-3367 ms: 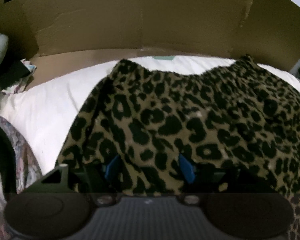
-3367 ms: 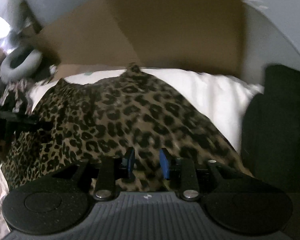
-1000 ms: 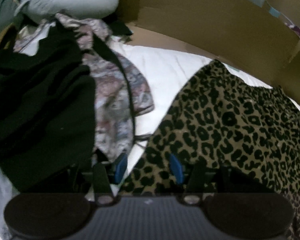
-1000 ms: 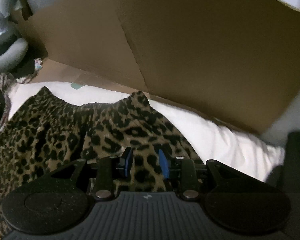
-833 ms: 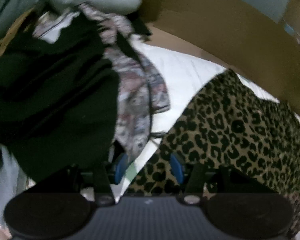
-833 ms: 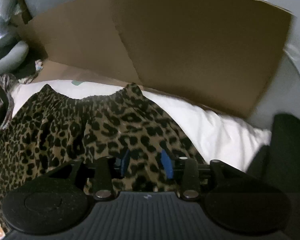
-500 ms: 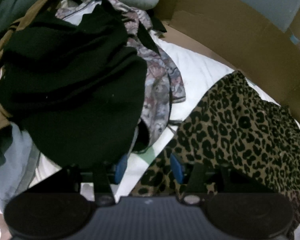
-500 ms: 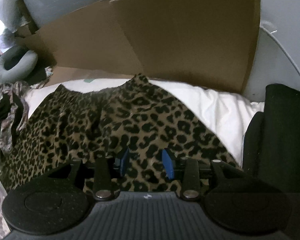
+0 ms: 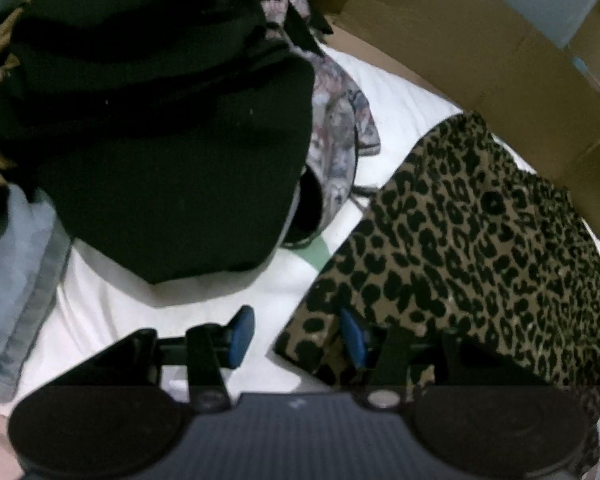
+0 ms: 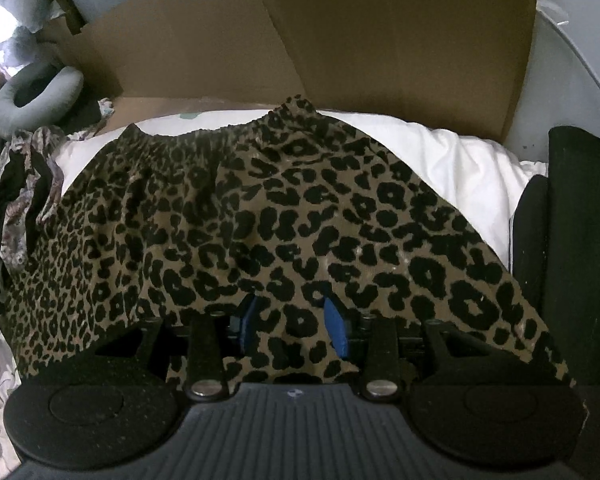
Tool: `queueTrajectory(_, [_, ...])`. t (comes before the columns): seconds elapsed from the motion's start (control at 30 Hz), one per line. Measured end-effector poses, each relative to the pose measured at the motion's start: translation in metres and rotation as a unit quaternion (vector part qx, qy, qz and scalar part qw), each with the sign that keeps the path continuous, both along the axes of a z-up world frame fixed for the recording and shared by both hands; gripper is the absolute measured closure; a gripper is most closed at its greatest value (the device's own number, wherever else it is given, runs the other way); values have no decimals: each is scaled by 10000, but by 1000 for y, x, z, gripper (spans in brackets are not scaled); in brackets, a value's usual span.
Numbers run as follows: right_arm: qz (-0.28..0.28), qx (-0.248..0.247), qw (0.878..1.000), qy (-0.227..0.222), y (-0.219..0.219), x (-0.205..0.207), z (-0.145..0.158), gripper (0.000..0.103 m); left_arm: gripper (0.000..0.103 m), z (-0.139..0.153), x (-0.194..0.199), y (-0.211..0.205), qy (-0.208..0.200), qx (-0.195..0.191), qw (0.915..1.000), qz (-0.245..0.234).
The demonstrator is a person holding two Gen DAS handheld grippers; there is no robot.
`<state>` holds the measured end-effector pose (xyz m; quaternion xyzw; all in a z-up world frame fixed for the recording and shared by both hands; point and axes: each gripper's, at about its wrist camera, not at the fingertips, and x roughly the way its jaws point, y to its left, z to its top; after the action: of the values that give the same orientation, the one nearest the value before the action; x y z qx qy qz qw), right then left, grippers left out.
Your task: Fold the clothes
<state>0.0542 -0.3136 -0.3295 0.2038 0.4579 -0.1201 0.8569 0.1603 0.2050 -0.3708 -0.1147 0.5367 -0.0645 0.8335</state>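
- Landmark: the upright cardboard sheet (image 10: 340,32) behind the white bedding (image 10: 452,152).
- The leopard-print garment (image 10: 260,200) lies spread on the bedding, its gathered band (image 10: 204,132) just short of the cardboard sheet and its wide hem on the side away from it, toward both tools.
- Long axis: the hem runs crosswise, parallel to the cardboard sheet; the band-to-hem direction runs straight away from it.
- Right gripper (image 10: 292,316): jaws set apart, with hem cloth lying between and over the blue pads; no clamp is visible.
- Left gripper (image 9: 296,336): jaws wide apart. The hem corner (image 9: 308,336) sits between the pads, against the right-hand one; the other pad stands over bare bedding.
- Both tools stand at the hem edge, the left at the corner farther from the black block (image 10: 572,240), the right farther along.
- A dark clothes heap (image 9: 160,140) lies beside the garment, away from the black block.
- Judgement: the spread state fits a garment awaiting a fold or one just laid flat. Any hem-to-band fold would travel toward the cardboard sheet.
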Motion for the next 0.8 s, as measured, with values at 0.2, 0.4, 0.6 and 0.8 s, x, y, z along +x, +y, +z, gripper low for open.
queueTrajectory(0.2, [77,118,9999,58,9,-3,-9,60,67,-11,-3,9,132,-536,9984,126])
queueTrajectory(0.4, [138,83,9999,28,12,-2,-11,60,68,-15,2,15,205,-821,9963,161])
queueTrajectory(0.6, [150,103,9998,-24,13,-1,-11,59,64,-20,7,20,274,-1095,9934,188])
queueTrajectory(0.8, [202,93,9998,-7,14,-2,-12,59,65,-24,12,26,344,-1367,9898,214])
